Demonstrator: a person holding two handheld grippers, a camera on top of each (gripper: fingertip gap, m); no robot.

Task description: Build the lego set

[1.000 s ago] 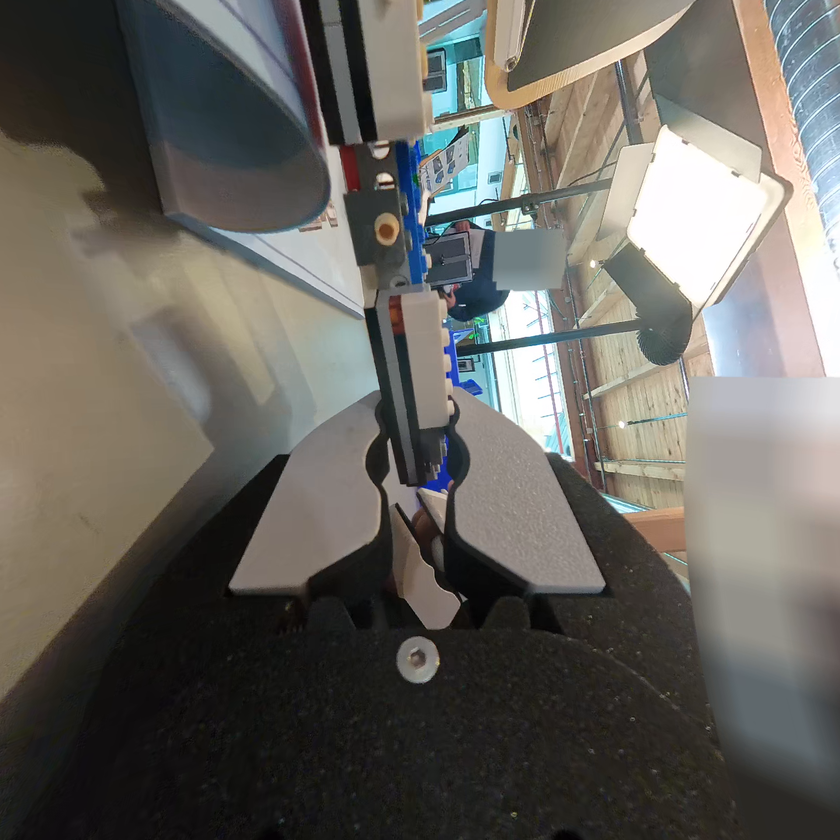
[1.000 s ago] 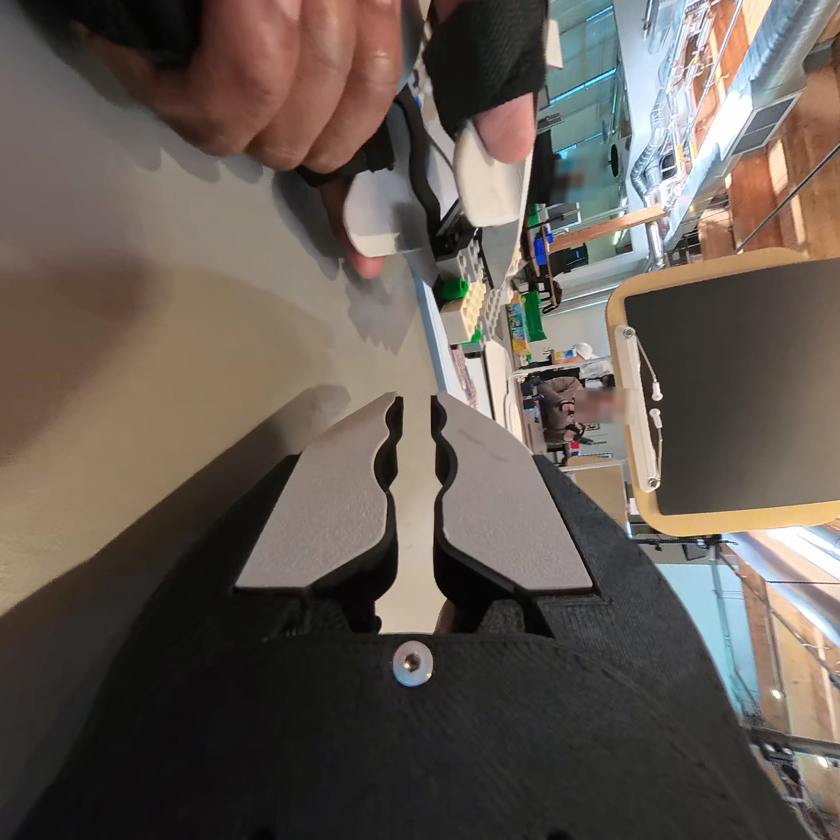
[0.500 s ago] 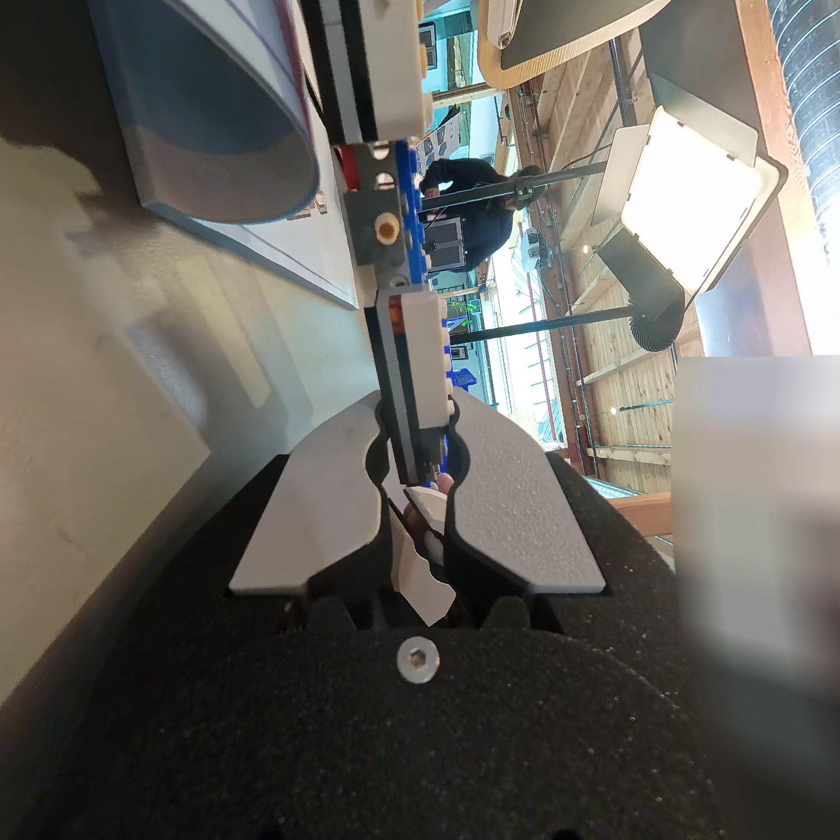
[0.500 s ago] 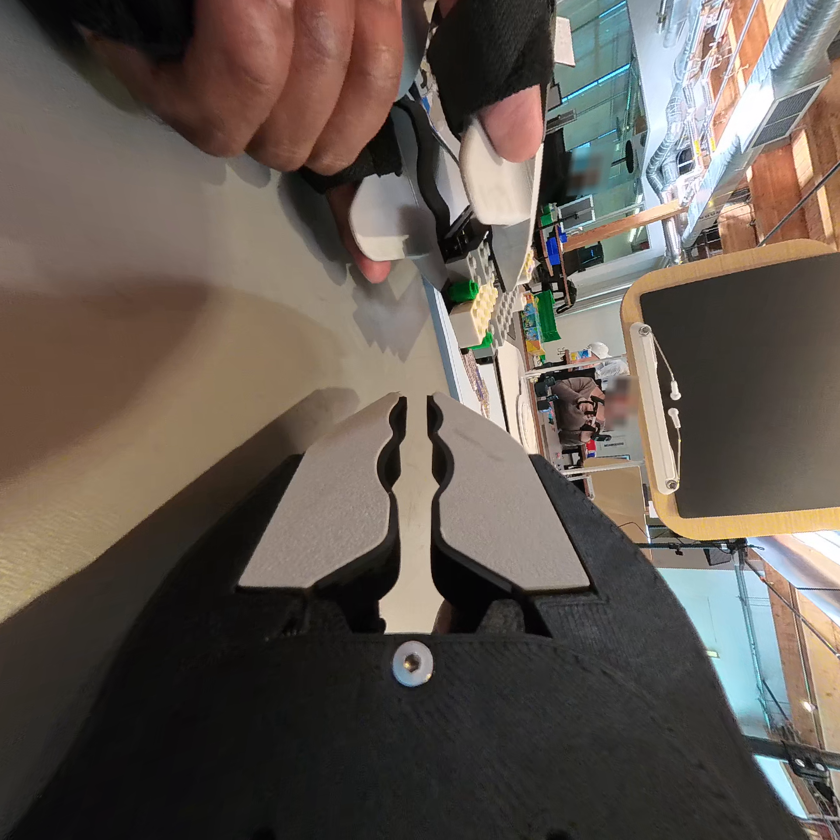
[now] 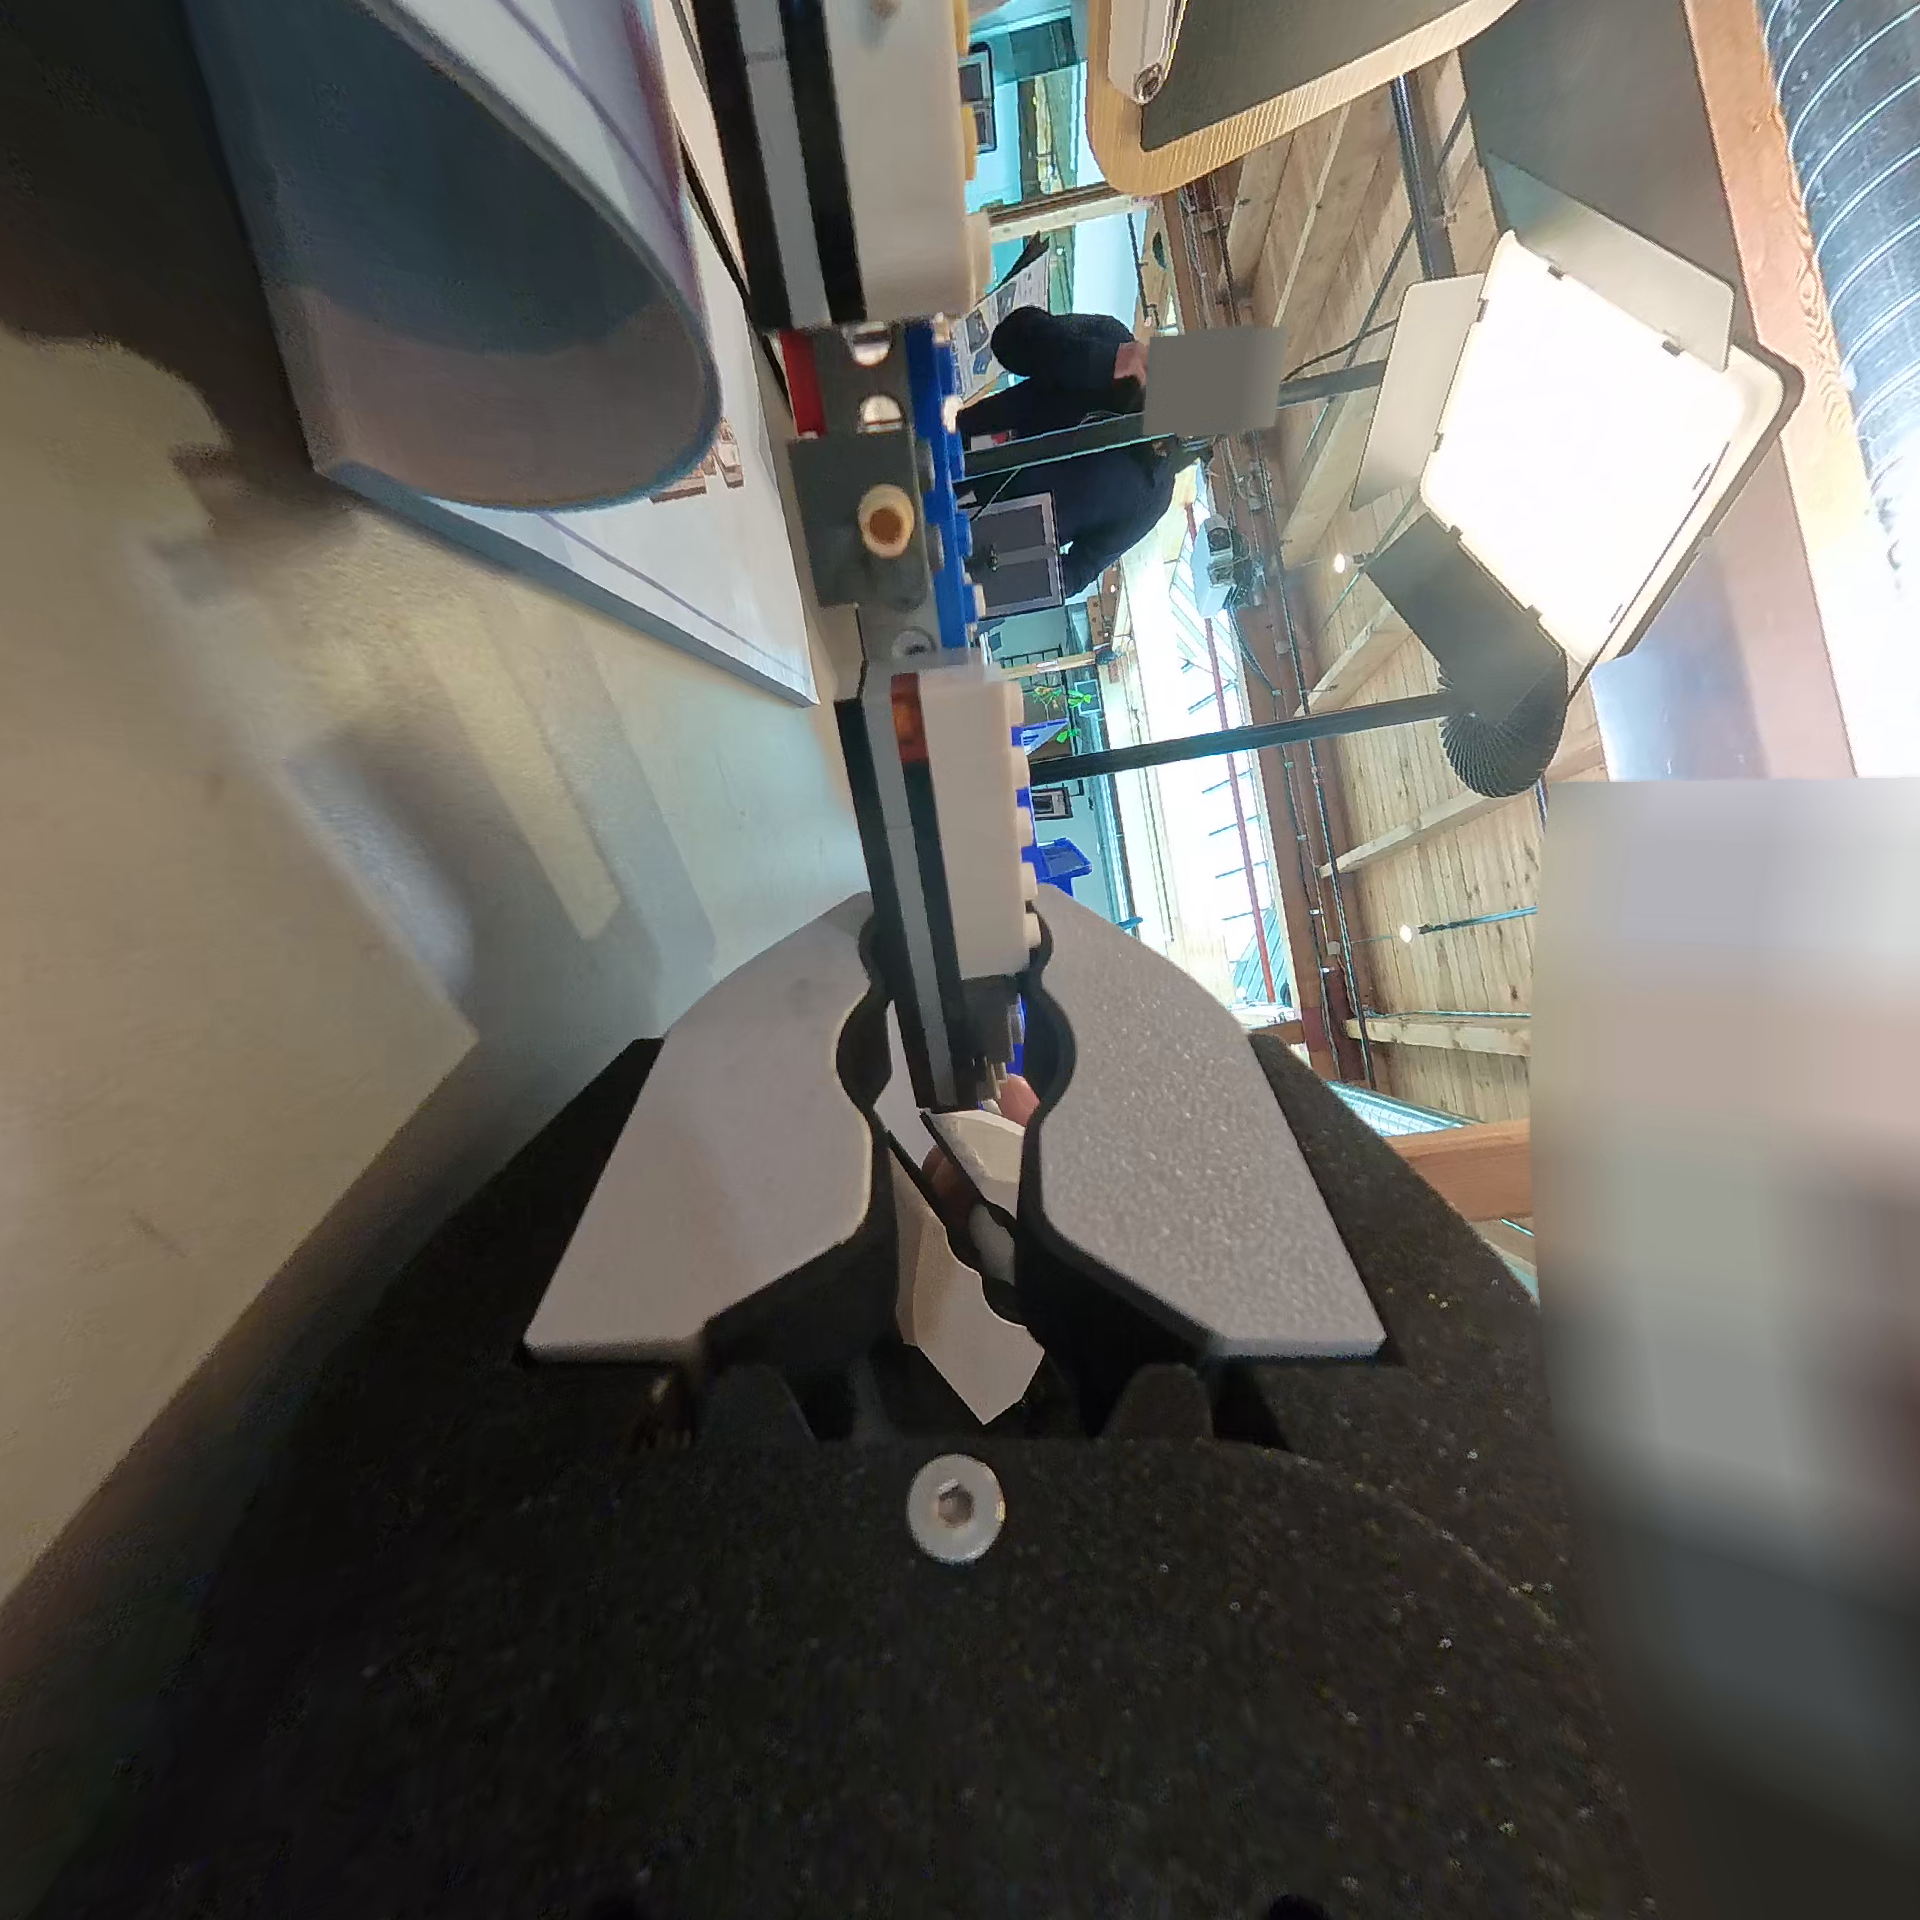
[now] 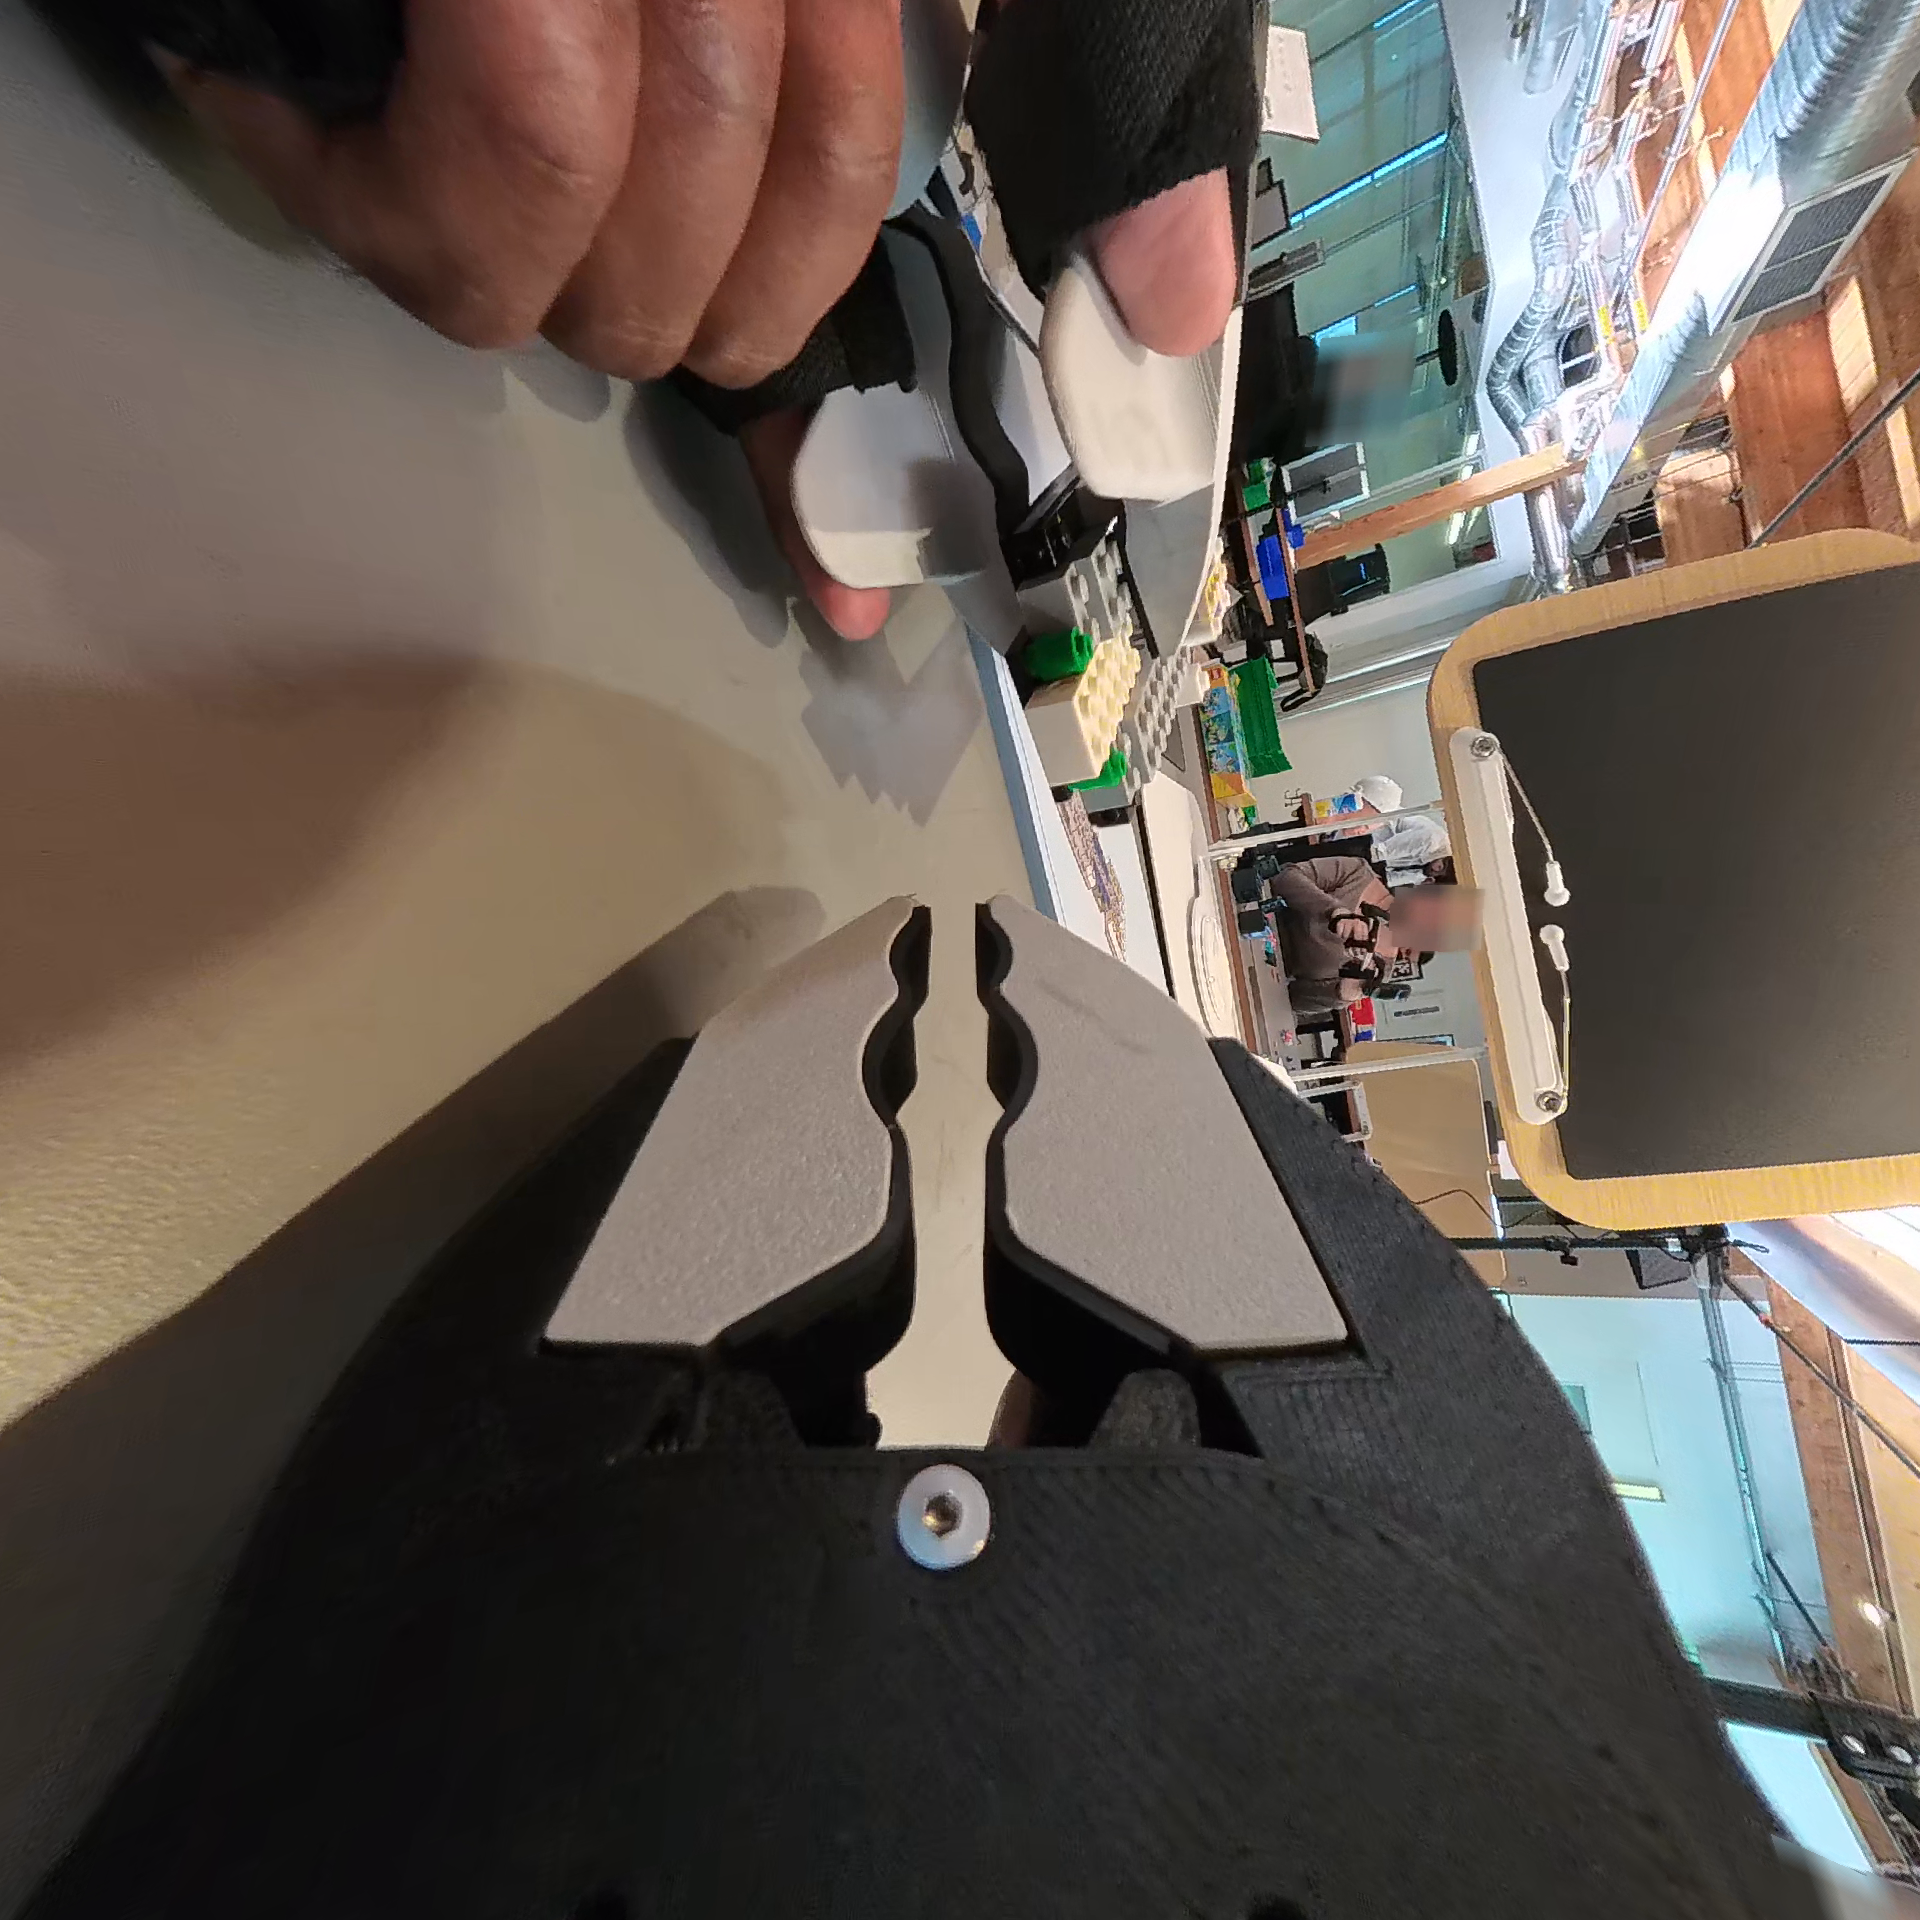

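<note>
While the right tool [image 6: 951,920] gapes narrowly, bare, the left tool [image 5: 956,940] clamps a brick build [image 5: 951,831] — black, grey, white layers.

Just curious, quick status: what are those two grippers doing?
Left gripper clamped on toy-brick assembly. Right gripper narrowly open, empty, over table. Nothing between.

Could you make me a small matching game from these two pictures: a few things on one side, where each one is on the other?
Things:
1. brick assembly
2. right gripper
3. green brick
4. lamp panel

Places or states:
A. glowing, on a dark pole
B. clamped between the left gripper's fingers
C. beside a cream brick
D. jaws slightly apart, nothing between them

Pairs: 1-B, 2-D, 3-C, 4-A
</note>
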